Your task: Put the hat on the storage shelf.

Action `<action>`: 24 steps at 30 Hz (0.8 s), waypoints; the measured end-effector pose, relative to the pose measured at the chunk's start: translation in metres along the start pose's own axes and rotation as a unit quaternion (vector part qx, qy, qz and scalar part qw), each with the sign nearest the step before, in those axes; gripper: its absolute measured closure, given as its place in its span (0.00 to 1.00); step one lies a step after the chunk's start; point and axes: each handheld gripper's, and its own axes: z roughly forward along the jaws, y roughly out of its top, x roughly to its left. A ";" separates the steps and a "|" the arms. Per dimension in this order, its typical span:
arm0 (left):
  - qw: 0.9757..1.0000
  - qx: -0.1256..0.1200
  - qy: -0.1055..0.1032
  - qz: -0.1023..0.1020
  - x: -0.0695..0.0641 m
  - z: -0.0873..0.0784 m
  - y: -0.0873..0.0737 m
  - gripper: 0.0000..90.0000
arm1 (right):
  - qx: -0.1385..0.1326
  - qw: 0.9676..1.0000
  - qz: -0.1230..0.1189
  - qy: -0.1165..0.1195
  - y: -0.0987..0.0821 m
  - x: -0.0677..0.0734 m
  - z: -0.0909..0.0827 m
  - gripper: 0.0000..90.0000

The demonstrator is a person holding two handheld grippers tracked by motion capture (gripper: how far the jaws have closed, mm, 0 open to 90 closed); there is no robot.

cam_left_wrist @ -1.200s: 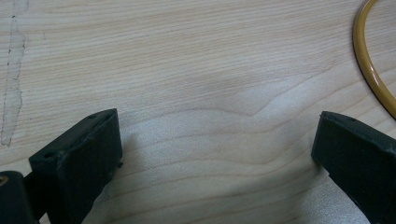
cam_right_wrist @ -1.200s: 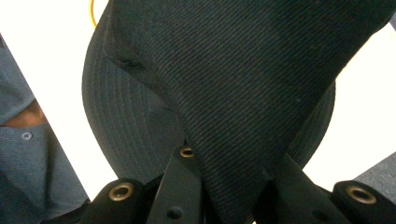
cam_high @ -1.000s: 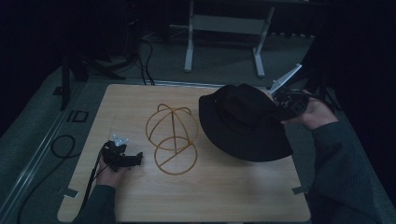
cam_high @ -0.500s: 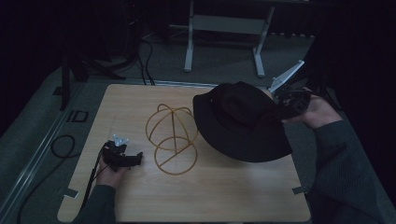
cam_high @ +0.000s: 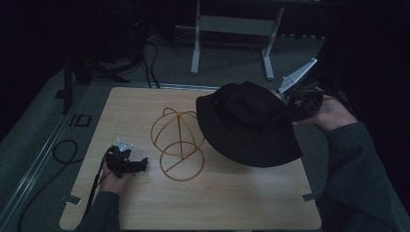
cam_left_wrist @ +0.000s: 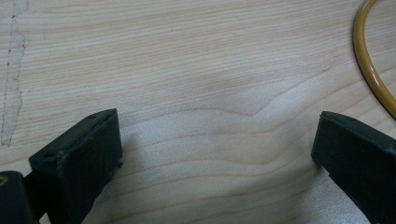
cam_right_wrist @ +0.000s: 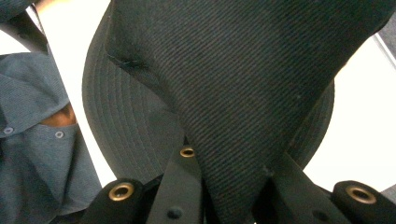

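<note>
Right hand-held gripper [cam_high: 296, 102] is clenched on the crown fabric of a black bucket hat [cam_high: 246, 123], held at the right side of the wooden tabletop [cam_high: 212, 203]. In the high view the hat hangs tilted, its brim overlapping the right part of the yellow wire hat stand [cam_high: 176, 142]; cannot tell whether they touch. In the right gripper view the jaws pinch a fold of the hat [cam_right_wrist: 243, 84], brim curving behind. Left hand-held gripper [cam_high: 126, 162] rests low on the tabletop near the front left, just beside the stand's base ring, jaws spread wide and released, grasping nothing. In the left gripper view, bare wood [cam_left_wrist: 196, 93] lies between the jaws, and an arc of the stand's ring [cam_left_wrist: 369, 65] sits at top right.
</note>
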 end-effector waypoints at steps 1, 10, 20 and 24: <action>1.000 0.000 0.000 0.000 0.000 0.000 0.000 0.02 | -0.002 1.000 -0.003 0.001 0.001 0.000 -0.001 0.96; 1.000 0.000 0.000 0.000 0.000 0.000 0.000 0.02 | -0.006 1.000 -0.010 0.005 0.004 0.002 -0.005 0.96; 1.000 0.000 0.000 0.000 0.000 0.000 0.000 0.02 | -0.018 1.000 -0.022 0.007 0.009 0.004 -0.013 0.96; 1.000 0.001 0.000 0.000 0.000 0.000 0.000 0.02 | -0.026 0.999 -0.026 0.007 0.012 0.006 -0.015 0.96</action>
